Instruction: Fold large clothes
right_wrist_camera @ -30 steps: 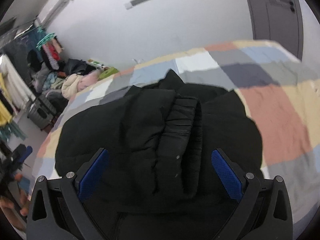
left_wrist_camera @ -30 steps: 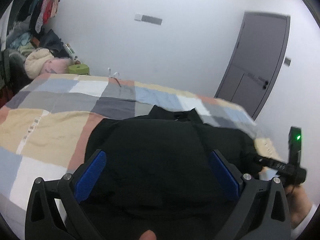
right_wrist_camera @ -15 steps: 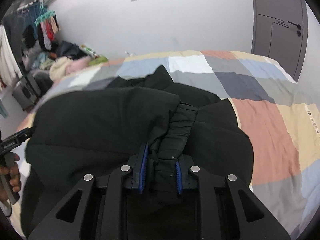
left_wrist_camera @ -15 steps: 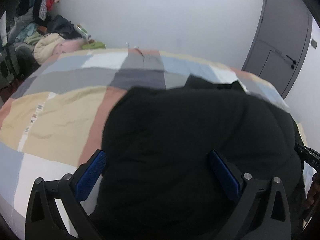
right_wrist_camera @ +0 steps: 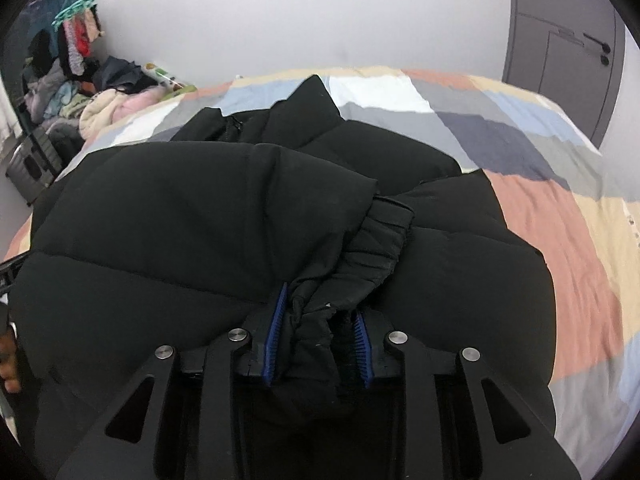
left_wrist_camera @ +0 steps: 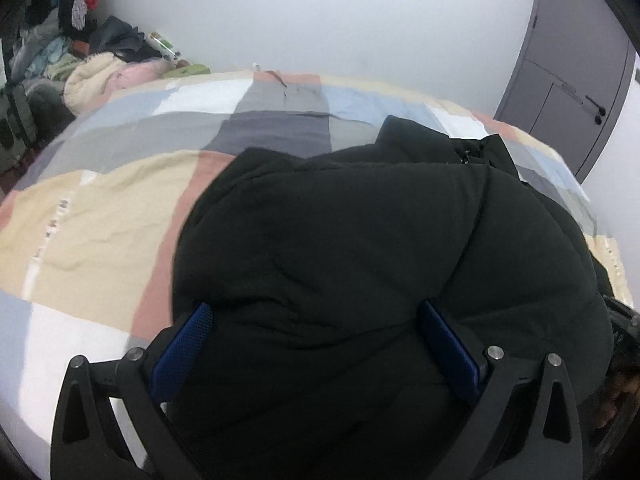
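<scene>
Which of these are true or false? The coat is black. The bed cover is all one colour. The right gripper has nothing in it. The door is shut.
The coat is black: true.
The bed cover is all one colour: false, it is a patchwork of beige, pink, grey, blue and white.
The right gripper has nothing in it: false, the gathered cuff end of the coat sits between its blue pads as the jaws ease open.
The door is shut: true.

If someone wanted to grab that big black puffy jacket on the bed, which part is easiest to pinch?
Probably the gathered sleeve cuff lying across the black jacket: thin and bunched, unlike the thick quilted body. Come from the near hem side, along the sleeve. The right hand-held gripper already has that cuff fabric between its pads, jaws easing open slightly.
</scene>
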`<state>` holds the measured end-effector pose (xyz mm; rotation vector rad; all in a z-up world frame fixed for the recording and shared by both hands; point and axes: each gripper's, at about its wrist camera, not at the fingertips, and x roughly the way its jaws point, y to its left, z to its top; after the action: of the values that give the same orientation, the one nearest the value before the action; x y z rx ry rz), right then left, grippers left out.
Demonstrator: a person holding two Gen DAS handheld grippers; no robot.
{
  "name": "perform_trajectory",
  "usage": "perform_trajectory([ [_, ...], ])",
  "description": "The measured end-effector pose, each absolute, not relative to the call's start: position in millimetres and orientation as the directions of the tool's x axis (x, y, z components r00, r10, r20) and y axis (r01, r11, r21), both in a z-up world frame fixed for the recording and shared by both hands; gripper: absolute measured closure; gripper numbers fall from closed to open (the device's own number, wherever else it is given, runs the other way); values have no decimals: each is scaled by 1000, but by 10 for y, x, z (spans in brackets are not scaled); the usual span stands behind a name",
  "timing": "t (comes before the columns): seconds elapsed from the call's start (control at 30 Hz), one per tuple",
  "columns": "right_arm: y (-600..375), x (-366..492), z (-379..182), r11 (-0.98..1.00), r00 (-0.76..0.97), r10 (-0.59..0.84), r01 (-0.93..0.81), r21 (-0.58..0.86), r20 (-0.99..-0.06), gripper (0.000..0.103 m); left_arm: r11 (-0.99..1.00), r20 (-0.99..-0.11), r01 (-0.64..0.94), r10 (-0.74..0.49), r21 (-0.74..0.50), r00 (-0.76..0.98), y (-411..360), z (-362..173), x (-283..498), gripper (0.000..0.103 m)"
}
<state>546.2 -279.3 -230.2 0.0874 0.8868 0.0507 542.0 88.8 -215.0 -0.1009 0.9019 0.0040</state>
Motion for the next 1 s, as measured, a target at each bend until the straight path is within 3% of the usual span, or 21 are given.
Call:
perform_trajectory([
  [0.1, -2812, 5395, -2178, 991, 615, 98, 12, 133, -782, 69, 995, -784, -57, -28, -81, 621, 905, -1983, 5291, 0],
  [0.17, -2798, 5284, -2049, 992, 622, 104, -7, 127, -776, 54, 994, -772, -66, -30, -93, 635, 936, -1847, 5197, 0],
  [0.2, -2789, 5212, -1976, 991, 633, 115, -21, 131, -765, 35, 993, -760, -73, -22, -91, 649, 955, -1735, 5118, 0],
  [0.23, -2782, 5102, -1857, 991, 656, 123, -37, 131, -745, 24, 993, -752, -77, -17, -90, 659, 956, -1648, 5066, 0],
  [0.73, -2614, 3572, -429, 987, 820, 156, -106, 122, -551, 17, 993, -621, -34, -47, -117, 782, 863, -188, 3482, 0],
  [1.0, -2597, 2679, -5, 986, 864, 158, -115, 119, -478, 14, 990, -556, 12, -90, -143, 826, 830, 391, 2378, 0],
])
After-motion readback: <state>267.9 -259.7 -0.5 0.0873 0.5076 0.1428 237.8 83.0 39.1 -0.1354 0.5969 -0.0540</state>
